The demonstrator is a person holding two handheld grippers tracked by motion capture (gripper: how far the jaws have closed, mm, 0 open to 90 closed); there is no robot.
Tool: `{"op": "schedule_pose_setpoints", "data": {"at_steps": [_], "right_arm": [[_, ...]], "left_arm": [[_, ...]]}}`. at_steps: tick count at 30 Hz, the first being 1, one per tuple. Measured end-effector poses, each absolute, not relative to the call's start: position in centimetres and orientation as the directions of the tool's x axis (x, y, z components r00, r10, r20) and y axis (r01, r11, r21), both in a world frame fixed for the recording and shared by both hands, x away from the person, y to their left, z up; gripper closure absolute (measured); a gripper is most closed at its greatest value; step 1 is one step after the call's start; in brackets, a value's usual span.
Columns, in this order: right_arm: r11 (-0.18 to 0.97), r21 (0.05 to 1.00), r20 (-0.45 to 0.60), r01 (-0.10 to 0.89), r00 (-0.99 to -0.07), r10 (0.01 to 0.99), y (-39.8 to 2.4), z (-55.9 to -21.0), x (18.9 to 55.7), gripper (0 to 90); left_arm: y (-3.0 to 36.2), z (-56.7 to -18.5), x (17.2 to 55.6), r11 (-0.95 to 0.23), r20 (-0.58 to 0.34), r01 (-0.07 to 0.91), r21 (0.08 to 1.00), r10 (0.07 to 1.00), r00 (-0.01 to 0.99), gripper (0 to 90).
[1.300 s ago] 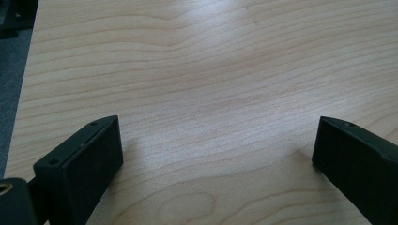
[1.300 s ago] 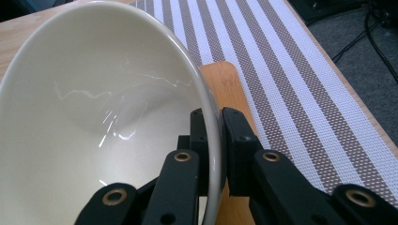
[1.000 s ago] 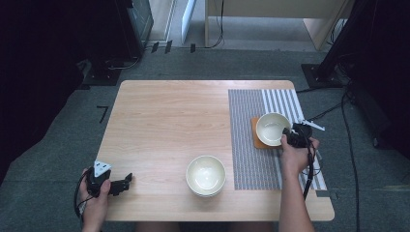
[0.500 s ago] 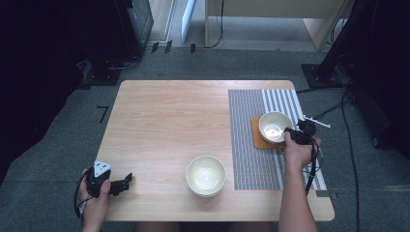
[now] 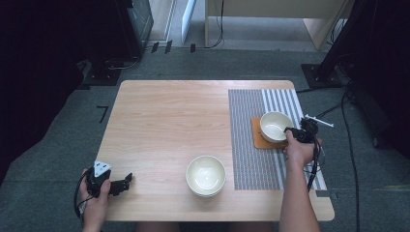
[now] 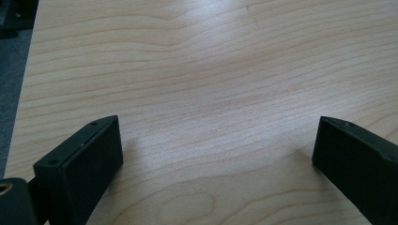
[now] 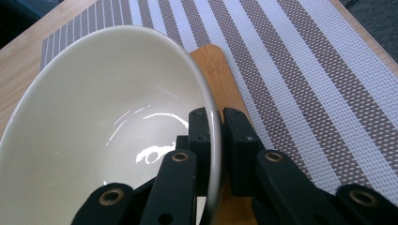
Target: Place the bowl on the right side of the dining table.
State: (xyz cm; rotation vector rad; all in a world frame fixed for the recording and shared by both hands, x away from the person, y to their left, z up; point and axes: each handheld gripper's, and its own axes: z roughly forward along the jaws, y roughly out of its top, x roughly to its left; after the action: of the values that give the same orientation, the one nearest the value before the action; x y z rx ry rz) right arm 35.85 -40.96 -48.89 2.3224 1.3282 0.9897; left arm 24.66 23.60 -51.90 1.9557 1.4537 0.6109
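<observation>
A cream bowl sits on an orange-brown wooden coaster on the striped placemat at the right of the table. My right gripper is at the bowl's near right edge. In the right gripper view its jaws are shut on the thin rim of the bowl, one jaw inside and one outside, above the coaster. My left gripper rests at the table's front left corner. It stands wide open over bare wood, with nothing between its jaws.
Stacked cream bowls stand near the front edge, just left of the placemat. The wooden table has open room across its left and middle. A cable trails from the right gripper off the table's right edge.
</observation>
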Motion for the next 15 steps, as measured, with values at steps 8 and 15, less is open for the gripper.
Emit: {"op": "schedule_pose_setpoints", "data": {"at_steps": [8, 15], "right_arm": [[-0.537, 0.547, 0.437, 0.642, 0.327, 0.838, -40.98, -48.98, 36.07, 82.1], [-0.548, 0.558, 0.473, 0.623, 0.303, 0.827, -41.28, -49.03, 35.76, 79.2]], "left_arm": [[23.60, -51.91, 24.66, -0.202, 0.002, 0.672, 0.713, 0.958, 0.287, 1.7], [23.60, -51.90, 24.66, -0.202, 0.002, 0.672, 0.713, 0.958, 0.287, 1.7]]}}
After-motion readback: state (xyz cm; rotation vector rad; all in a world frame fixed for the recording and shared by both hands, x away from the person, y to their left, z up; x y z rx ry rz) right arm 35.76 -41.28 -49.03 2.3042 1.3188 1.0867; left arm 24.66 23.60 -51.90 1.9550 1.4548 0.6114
